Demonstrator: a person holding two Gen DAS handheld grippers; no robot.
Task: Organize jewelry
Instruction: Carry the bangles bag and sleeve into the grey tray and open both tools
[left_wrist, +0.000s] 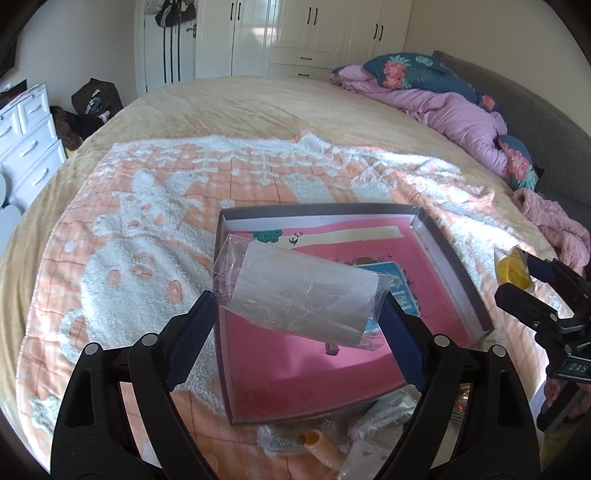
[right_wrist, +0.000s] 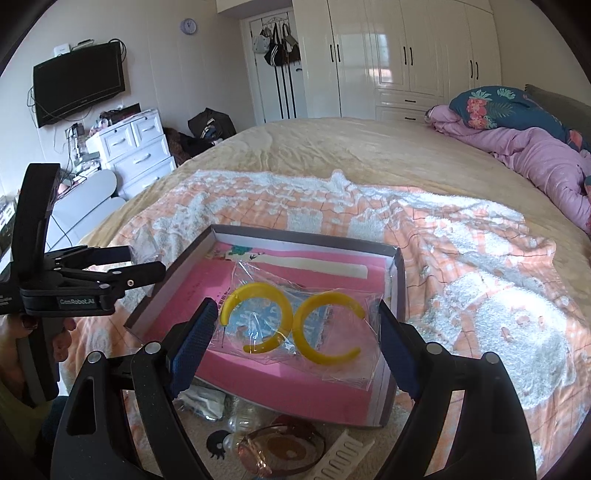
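A home bedroom: wide bed (right_wrist: 332, 155) under a beige blanket, crumpled purple duvet (right_wrist: 546, 162) at 2 o'clock, white wardrobes (right_wrist: 406, 55) at 12, wall-mounted television (right_wrist: 79, 86) and white drawers (right_wrist: 136, 151) at 10.

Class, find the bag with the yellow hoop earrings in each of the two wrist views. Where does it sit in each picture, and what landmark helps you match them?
Left wrist view: bag of yellow hoop earrings at the far right edge, in the right gripper.
Right wrist view: same bag at lower centre, between the gripper's fingers, over the box.
Shared landmark: the pink-lined box on the bed.
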